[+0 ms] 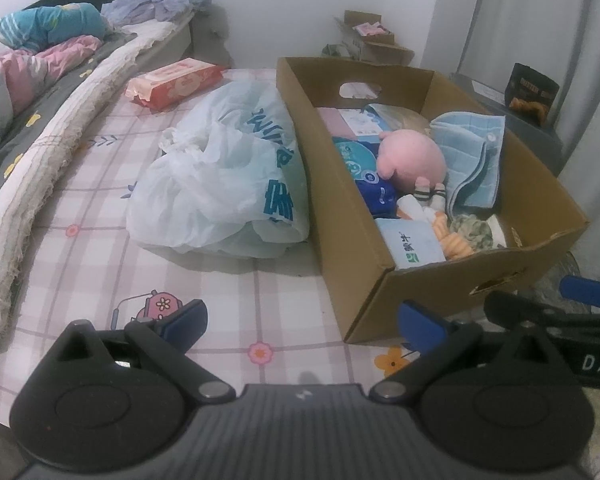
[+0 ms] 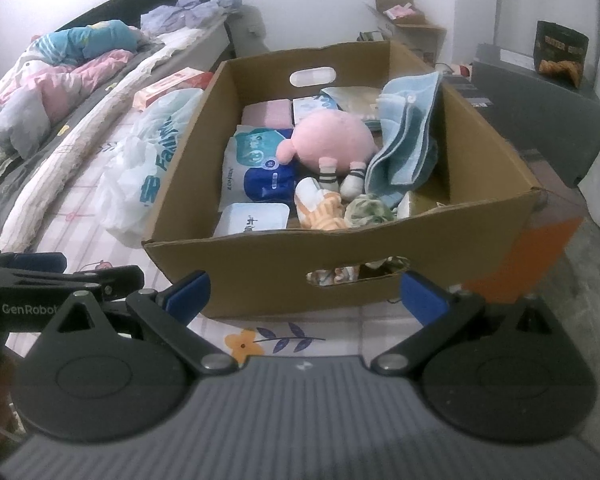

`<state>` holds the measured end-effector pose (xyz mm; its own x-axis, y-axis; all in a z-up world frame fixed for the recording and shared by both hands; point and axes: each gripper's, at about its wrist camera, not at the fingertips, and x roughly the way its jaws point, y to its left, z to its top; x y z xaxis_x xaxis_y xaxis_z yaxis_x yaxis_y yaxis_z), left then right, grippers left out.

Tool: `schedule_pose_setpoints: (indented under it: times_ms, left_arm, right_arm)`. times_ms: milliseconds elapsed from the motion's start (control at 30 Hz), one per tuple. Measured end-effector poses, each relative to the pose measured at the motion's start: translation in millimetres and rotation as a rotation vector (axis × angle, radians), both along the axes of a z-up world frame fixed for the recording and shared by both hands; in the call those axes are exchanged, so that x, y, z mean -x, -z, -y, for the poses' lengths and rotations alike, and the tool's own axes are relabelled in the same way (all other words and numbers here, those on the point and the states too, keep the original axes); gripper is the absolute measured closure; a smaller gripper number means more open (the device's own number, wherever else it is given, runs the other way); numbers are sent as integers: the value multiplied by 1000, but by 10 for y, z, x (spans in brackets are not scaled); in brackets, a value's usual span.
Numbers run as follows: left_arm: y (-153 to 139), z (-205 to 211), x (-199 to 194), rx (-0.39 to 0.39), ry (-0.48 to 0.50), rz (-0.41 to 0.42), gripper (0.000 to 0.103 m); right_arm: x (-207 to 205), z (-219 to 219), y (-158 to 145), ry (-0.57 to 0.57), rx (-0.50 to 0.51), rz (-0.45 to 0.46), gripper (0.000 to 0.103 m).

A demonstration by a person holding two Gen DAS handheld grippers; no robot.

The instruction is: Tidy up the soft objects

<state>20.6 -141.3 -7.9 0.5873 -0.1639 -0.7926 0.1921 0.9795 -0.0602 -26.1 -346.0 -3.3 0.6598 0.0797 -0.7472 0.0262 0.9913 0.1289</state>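
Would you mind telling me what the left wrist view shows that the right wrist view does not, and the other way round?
Only the left wrist view shows the whole plastic bag and the full length of the red tissue pack on the bed sheet. Only the right wrist view shows the near handle hole of the cardboard box, with fabric visible through it. Both show the pink plush toy and the blue towel inside the box, and each shows its own gripper open and empty: left gripper, right gripper.

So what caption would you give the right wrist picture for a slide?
Open right gripper facing a cardboard box of soft things: pink plush toy, blue towel.
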Motion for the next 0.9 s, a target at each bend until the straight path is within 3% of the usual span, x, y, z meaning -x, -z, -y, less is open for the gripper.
schedule_pose_setpoints:
  times_ms: [900]
  left_arm:
    - [19, 12, -5, -2, -1, -7, 1]
  right_arm:
    - [-9, 18, 20, 3, -5, -8, 1]
